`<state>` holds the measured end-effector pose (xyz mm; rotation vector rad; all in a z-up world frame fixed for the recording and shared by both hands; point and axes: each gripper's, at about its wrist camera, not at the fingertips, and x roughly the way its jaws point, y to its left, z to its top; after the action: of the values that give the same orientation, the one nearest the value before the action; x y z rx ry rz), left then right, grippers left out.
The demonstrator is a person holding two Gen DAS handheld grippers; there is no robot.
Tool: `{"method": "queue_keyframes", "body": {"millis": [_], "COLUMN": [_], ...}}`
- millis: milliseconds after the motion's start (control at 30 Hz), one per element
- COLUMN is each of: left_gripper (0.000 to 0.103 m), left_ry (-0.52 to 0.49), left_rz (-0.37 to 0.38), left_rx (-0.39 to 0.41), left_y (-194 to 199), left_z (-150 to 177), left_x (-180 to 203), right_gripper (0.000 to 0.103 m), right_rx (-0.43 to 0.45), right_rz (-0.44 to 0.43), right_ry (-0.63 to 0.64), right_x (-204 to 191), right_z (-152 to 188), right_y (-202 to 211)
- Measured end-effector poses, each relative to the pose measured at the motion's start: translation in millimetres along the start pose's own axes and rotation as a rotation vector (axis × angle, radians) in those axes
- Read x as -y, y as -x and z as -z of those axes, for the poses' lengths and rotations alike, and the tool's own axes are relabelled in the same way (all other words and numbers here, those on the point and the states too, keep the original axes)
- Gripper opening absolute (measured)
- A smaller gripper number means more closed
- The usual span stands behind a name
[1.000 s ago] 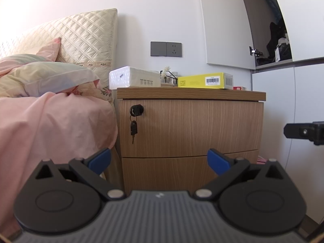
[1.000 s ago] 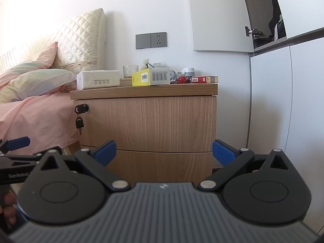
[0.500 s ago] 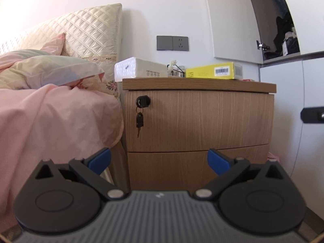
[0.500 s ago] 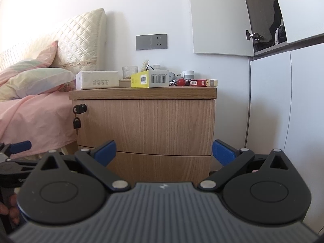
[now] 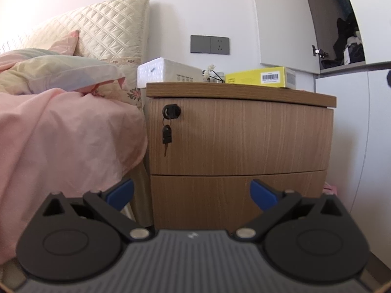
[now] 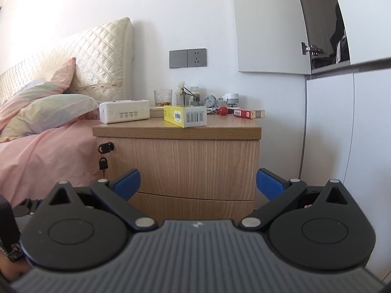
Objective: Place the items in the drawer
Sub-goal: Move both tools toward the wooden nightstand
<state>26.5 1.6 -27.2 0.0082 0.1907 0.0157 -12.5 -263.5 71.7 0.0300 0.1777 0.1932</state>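
Observation:
A wooden nightstand (image 5: 239, 134) (image 6: 195, 163) has two shut drawers; the top one (image 5: 244, 136) has a lock with a hanging key (image 5: 167, 131). On top lie a yellow box (image 5: 259, 77) (image 6: 184, 116), a white tissue box (image 5: 168, 74) (image 6: 124, 111), a red ball (image 6: 222, 110) and a red packet (image 6: 248, 113). My left gripper (image 5: 191, 193) is open and empty, low before the lower drawer (image 5: 234, 195). My right gripper (image 6: 198, 183) is open and empty, farther back and higher.
A bed with pink bedding (image 5: 61, 134) and pillows is left of the nightstand. A glass (image 6: 163, 97), small bottles and a plug sit at the back of the top. White wardrobe doors (image 6: 342, 146) stand to the right.
The left gripper has moved closer to the nightstand and lower. The right gripper has risen, so the nightstand top now shows from above.

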Motion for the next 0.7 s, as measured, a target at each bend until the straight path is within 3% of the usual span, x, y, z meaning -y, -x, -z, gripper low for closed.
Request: {"method": "queue_keyframes", "body": {"millis": [400, 700], "left_gripper": [0.102, 0.102], "left_ry": [0.026, 0.013], "left_rz": [0.024, 0.056], "left_rx": [-0.03, -0.044], "left_y": [-18.6, -14.9], "left_z": [4.2, -1.6], "left_x": [0.8, 8.3], "right_gripper": [0.103, 0.103], "right_rx": [-0.055, -0.059], "right_rz": [-0.021, -0.054], "right_ry": [0.012, -0.019], "right_x": [7.7, 13.7], "right_z": [-34.3, -25.4], "right_y": [39.5, 13.6]}}
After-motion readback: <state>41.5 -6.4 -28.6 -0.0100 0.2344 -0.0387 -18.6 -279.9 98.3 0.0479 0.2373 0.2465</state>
